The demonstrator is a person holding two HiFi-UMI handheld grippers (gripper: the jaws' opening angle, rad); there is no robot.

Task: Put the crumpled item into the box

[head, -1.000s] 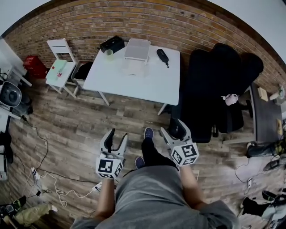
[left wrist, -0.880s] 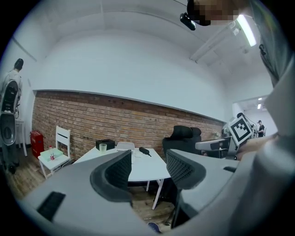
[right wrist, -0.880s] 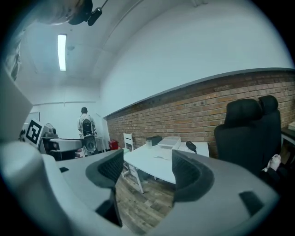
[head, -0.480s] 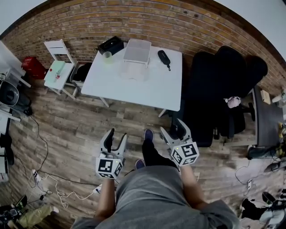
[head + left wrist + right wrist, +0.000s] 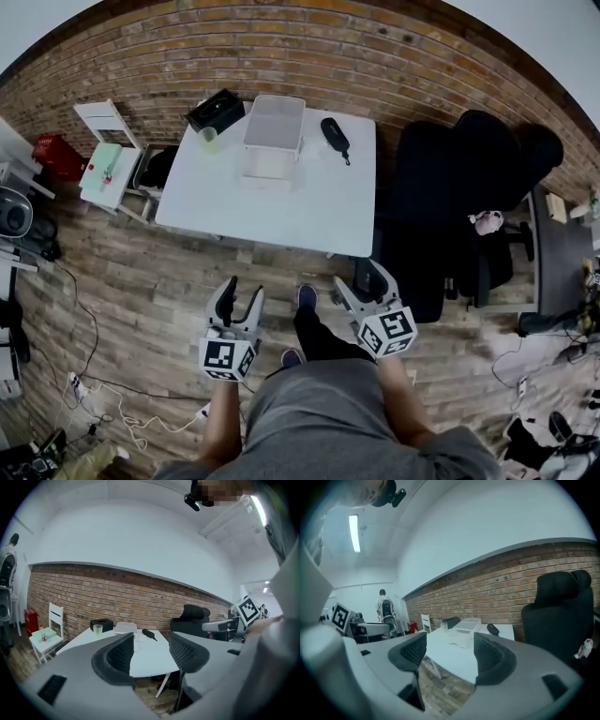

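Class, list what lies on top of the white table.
A clear box, a crumpled clear item before it, a cup, a black box and a black case. The clear box's contents are unclear.

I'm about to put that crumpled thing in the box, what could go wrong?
The crumpled item is pale on the white table and lies right by the box, so a grab may miss it or shove the box. The cup stands close by on the left and could tip.
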